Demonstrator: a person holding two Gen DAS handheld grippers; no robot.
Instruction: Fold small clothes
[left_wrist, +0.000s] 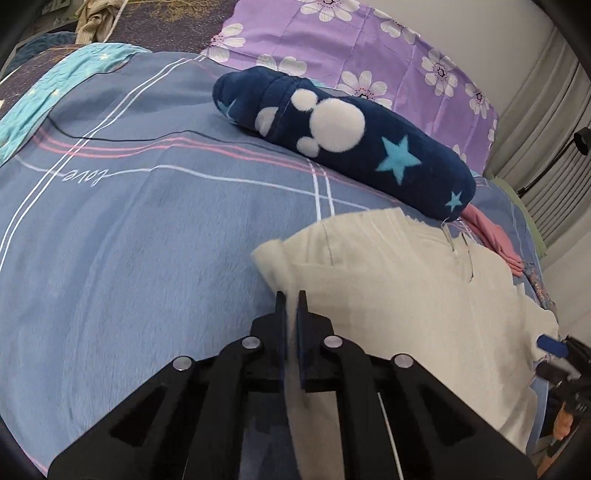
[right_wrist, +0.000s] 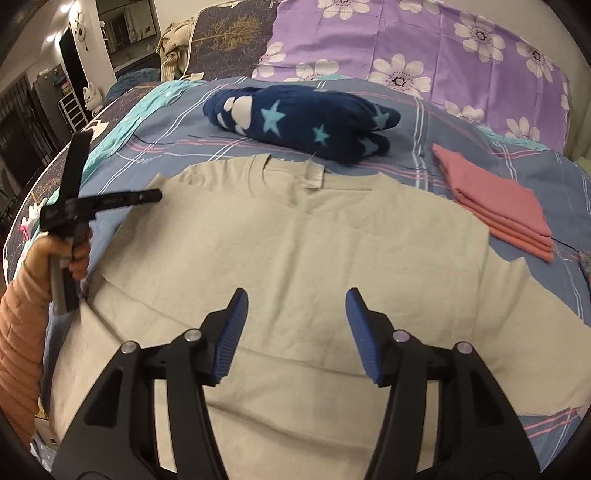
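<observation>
A cream T-shirt (right_wrist: 295, 251) lies flat on the blue bedspread, neck toward the pillows. My left gripper (left_wrist: 291, 299) is shut on the shirt's left sleeve edge (left_wrist: 280, 258); cloth runs between its jaws. In the right wrist view the left gripper (right_wrist: 155, 195) shows at the shirt's left shoulder, held by a hand in an orange sleeve. My right gripper (right_wrist: 295, 302) is open and empty, hovering over the shirt's lower middle.
A rolled navy fleece with stars (right_wrist: 303, 118) lies beyond the shirt's collar. A folded pink cloth stack (right_wrist: 498, 210) sits to the right. A purple flowered pillow (right_wrist: 406, 44) is at the back. The bed's left edge (right_wrist: 22, 221) drops off by the room.
</observation>
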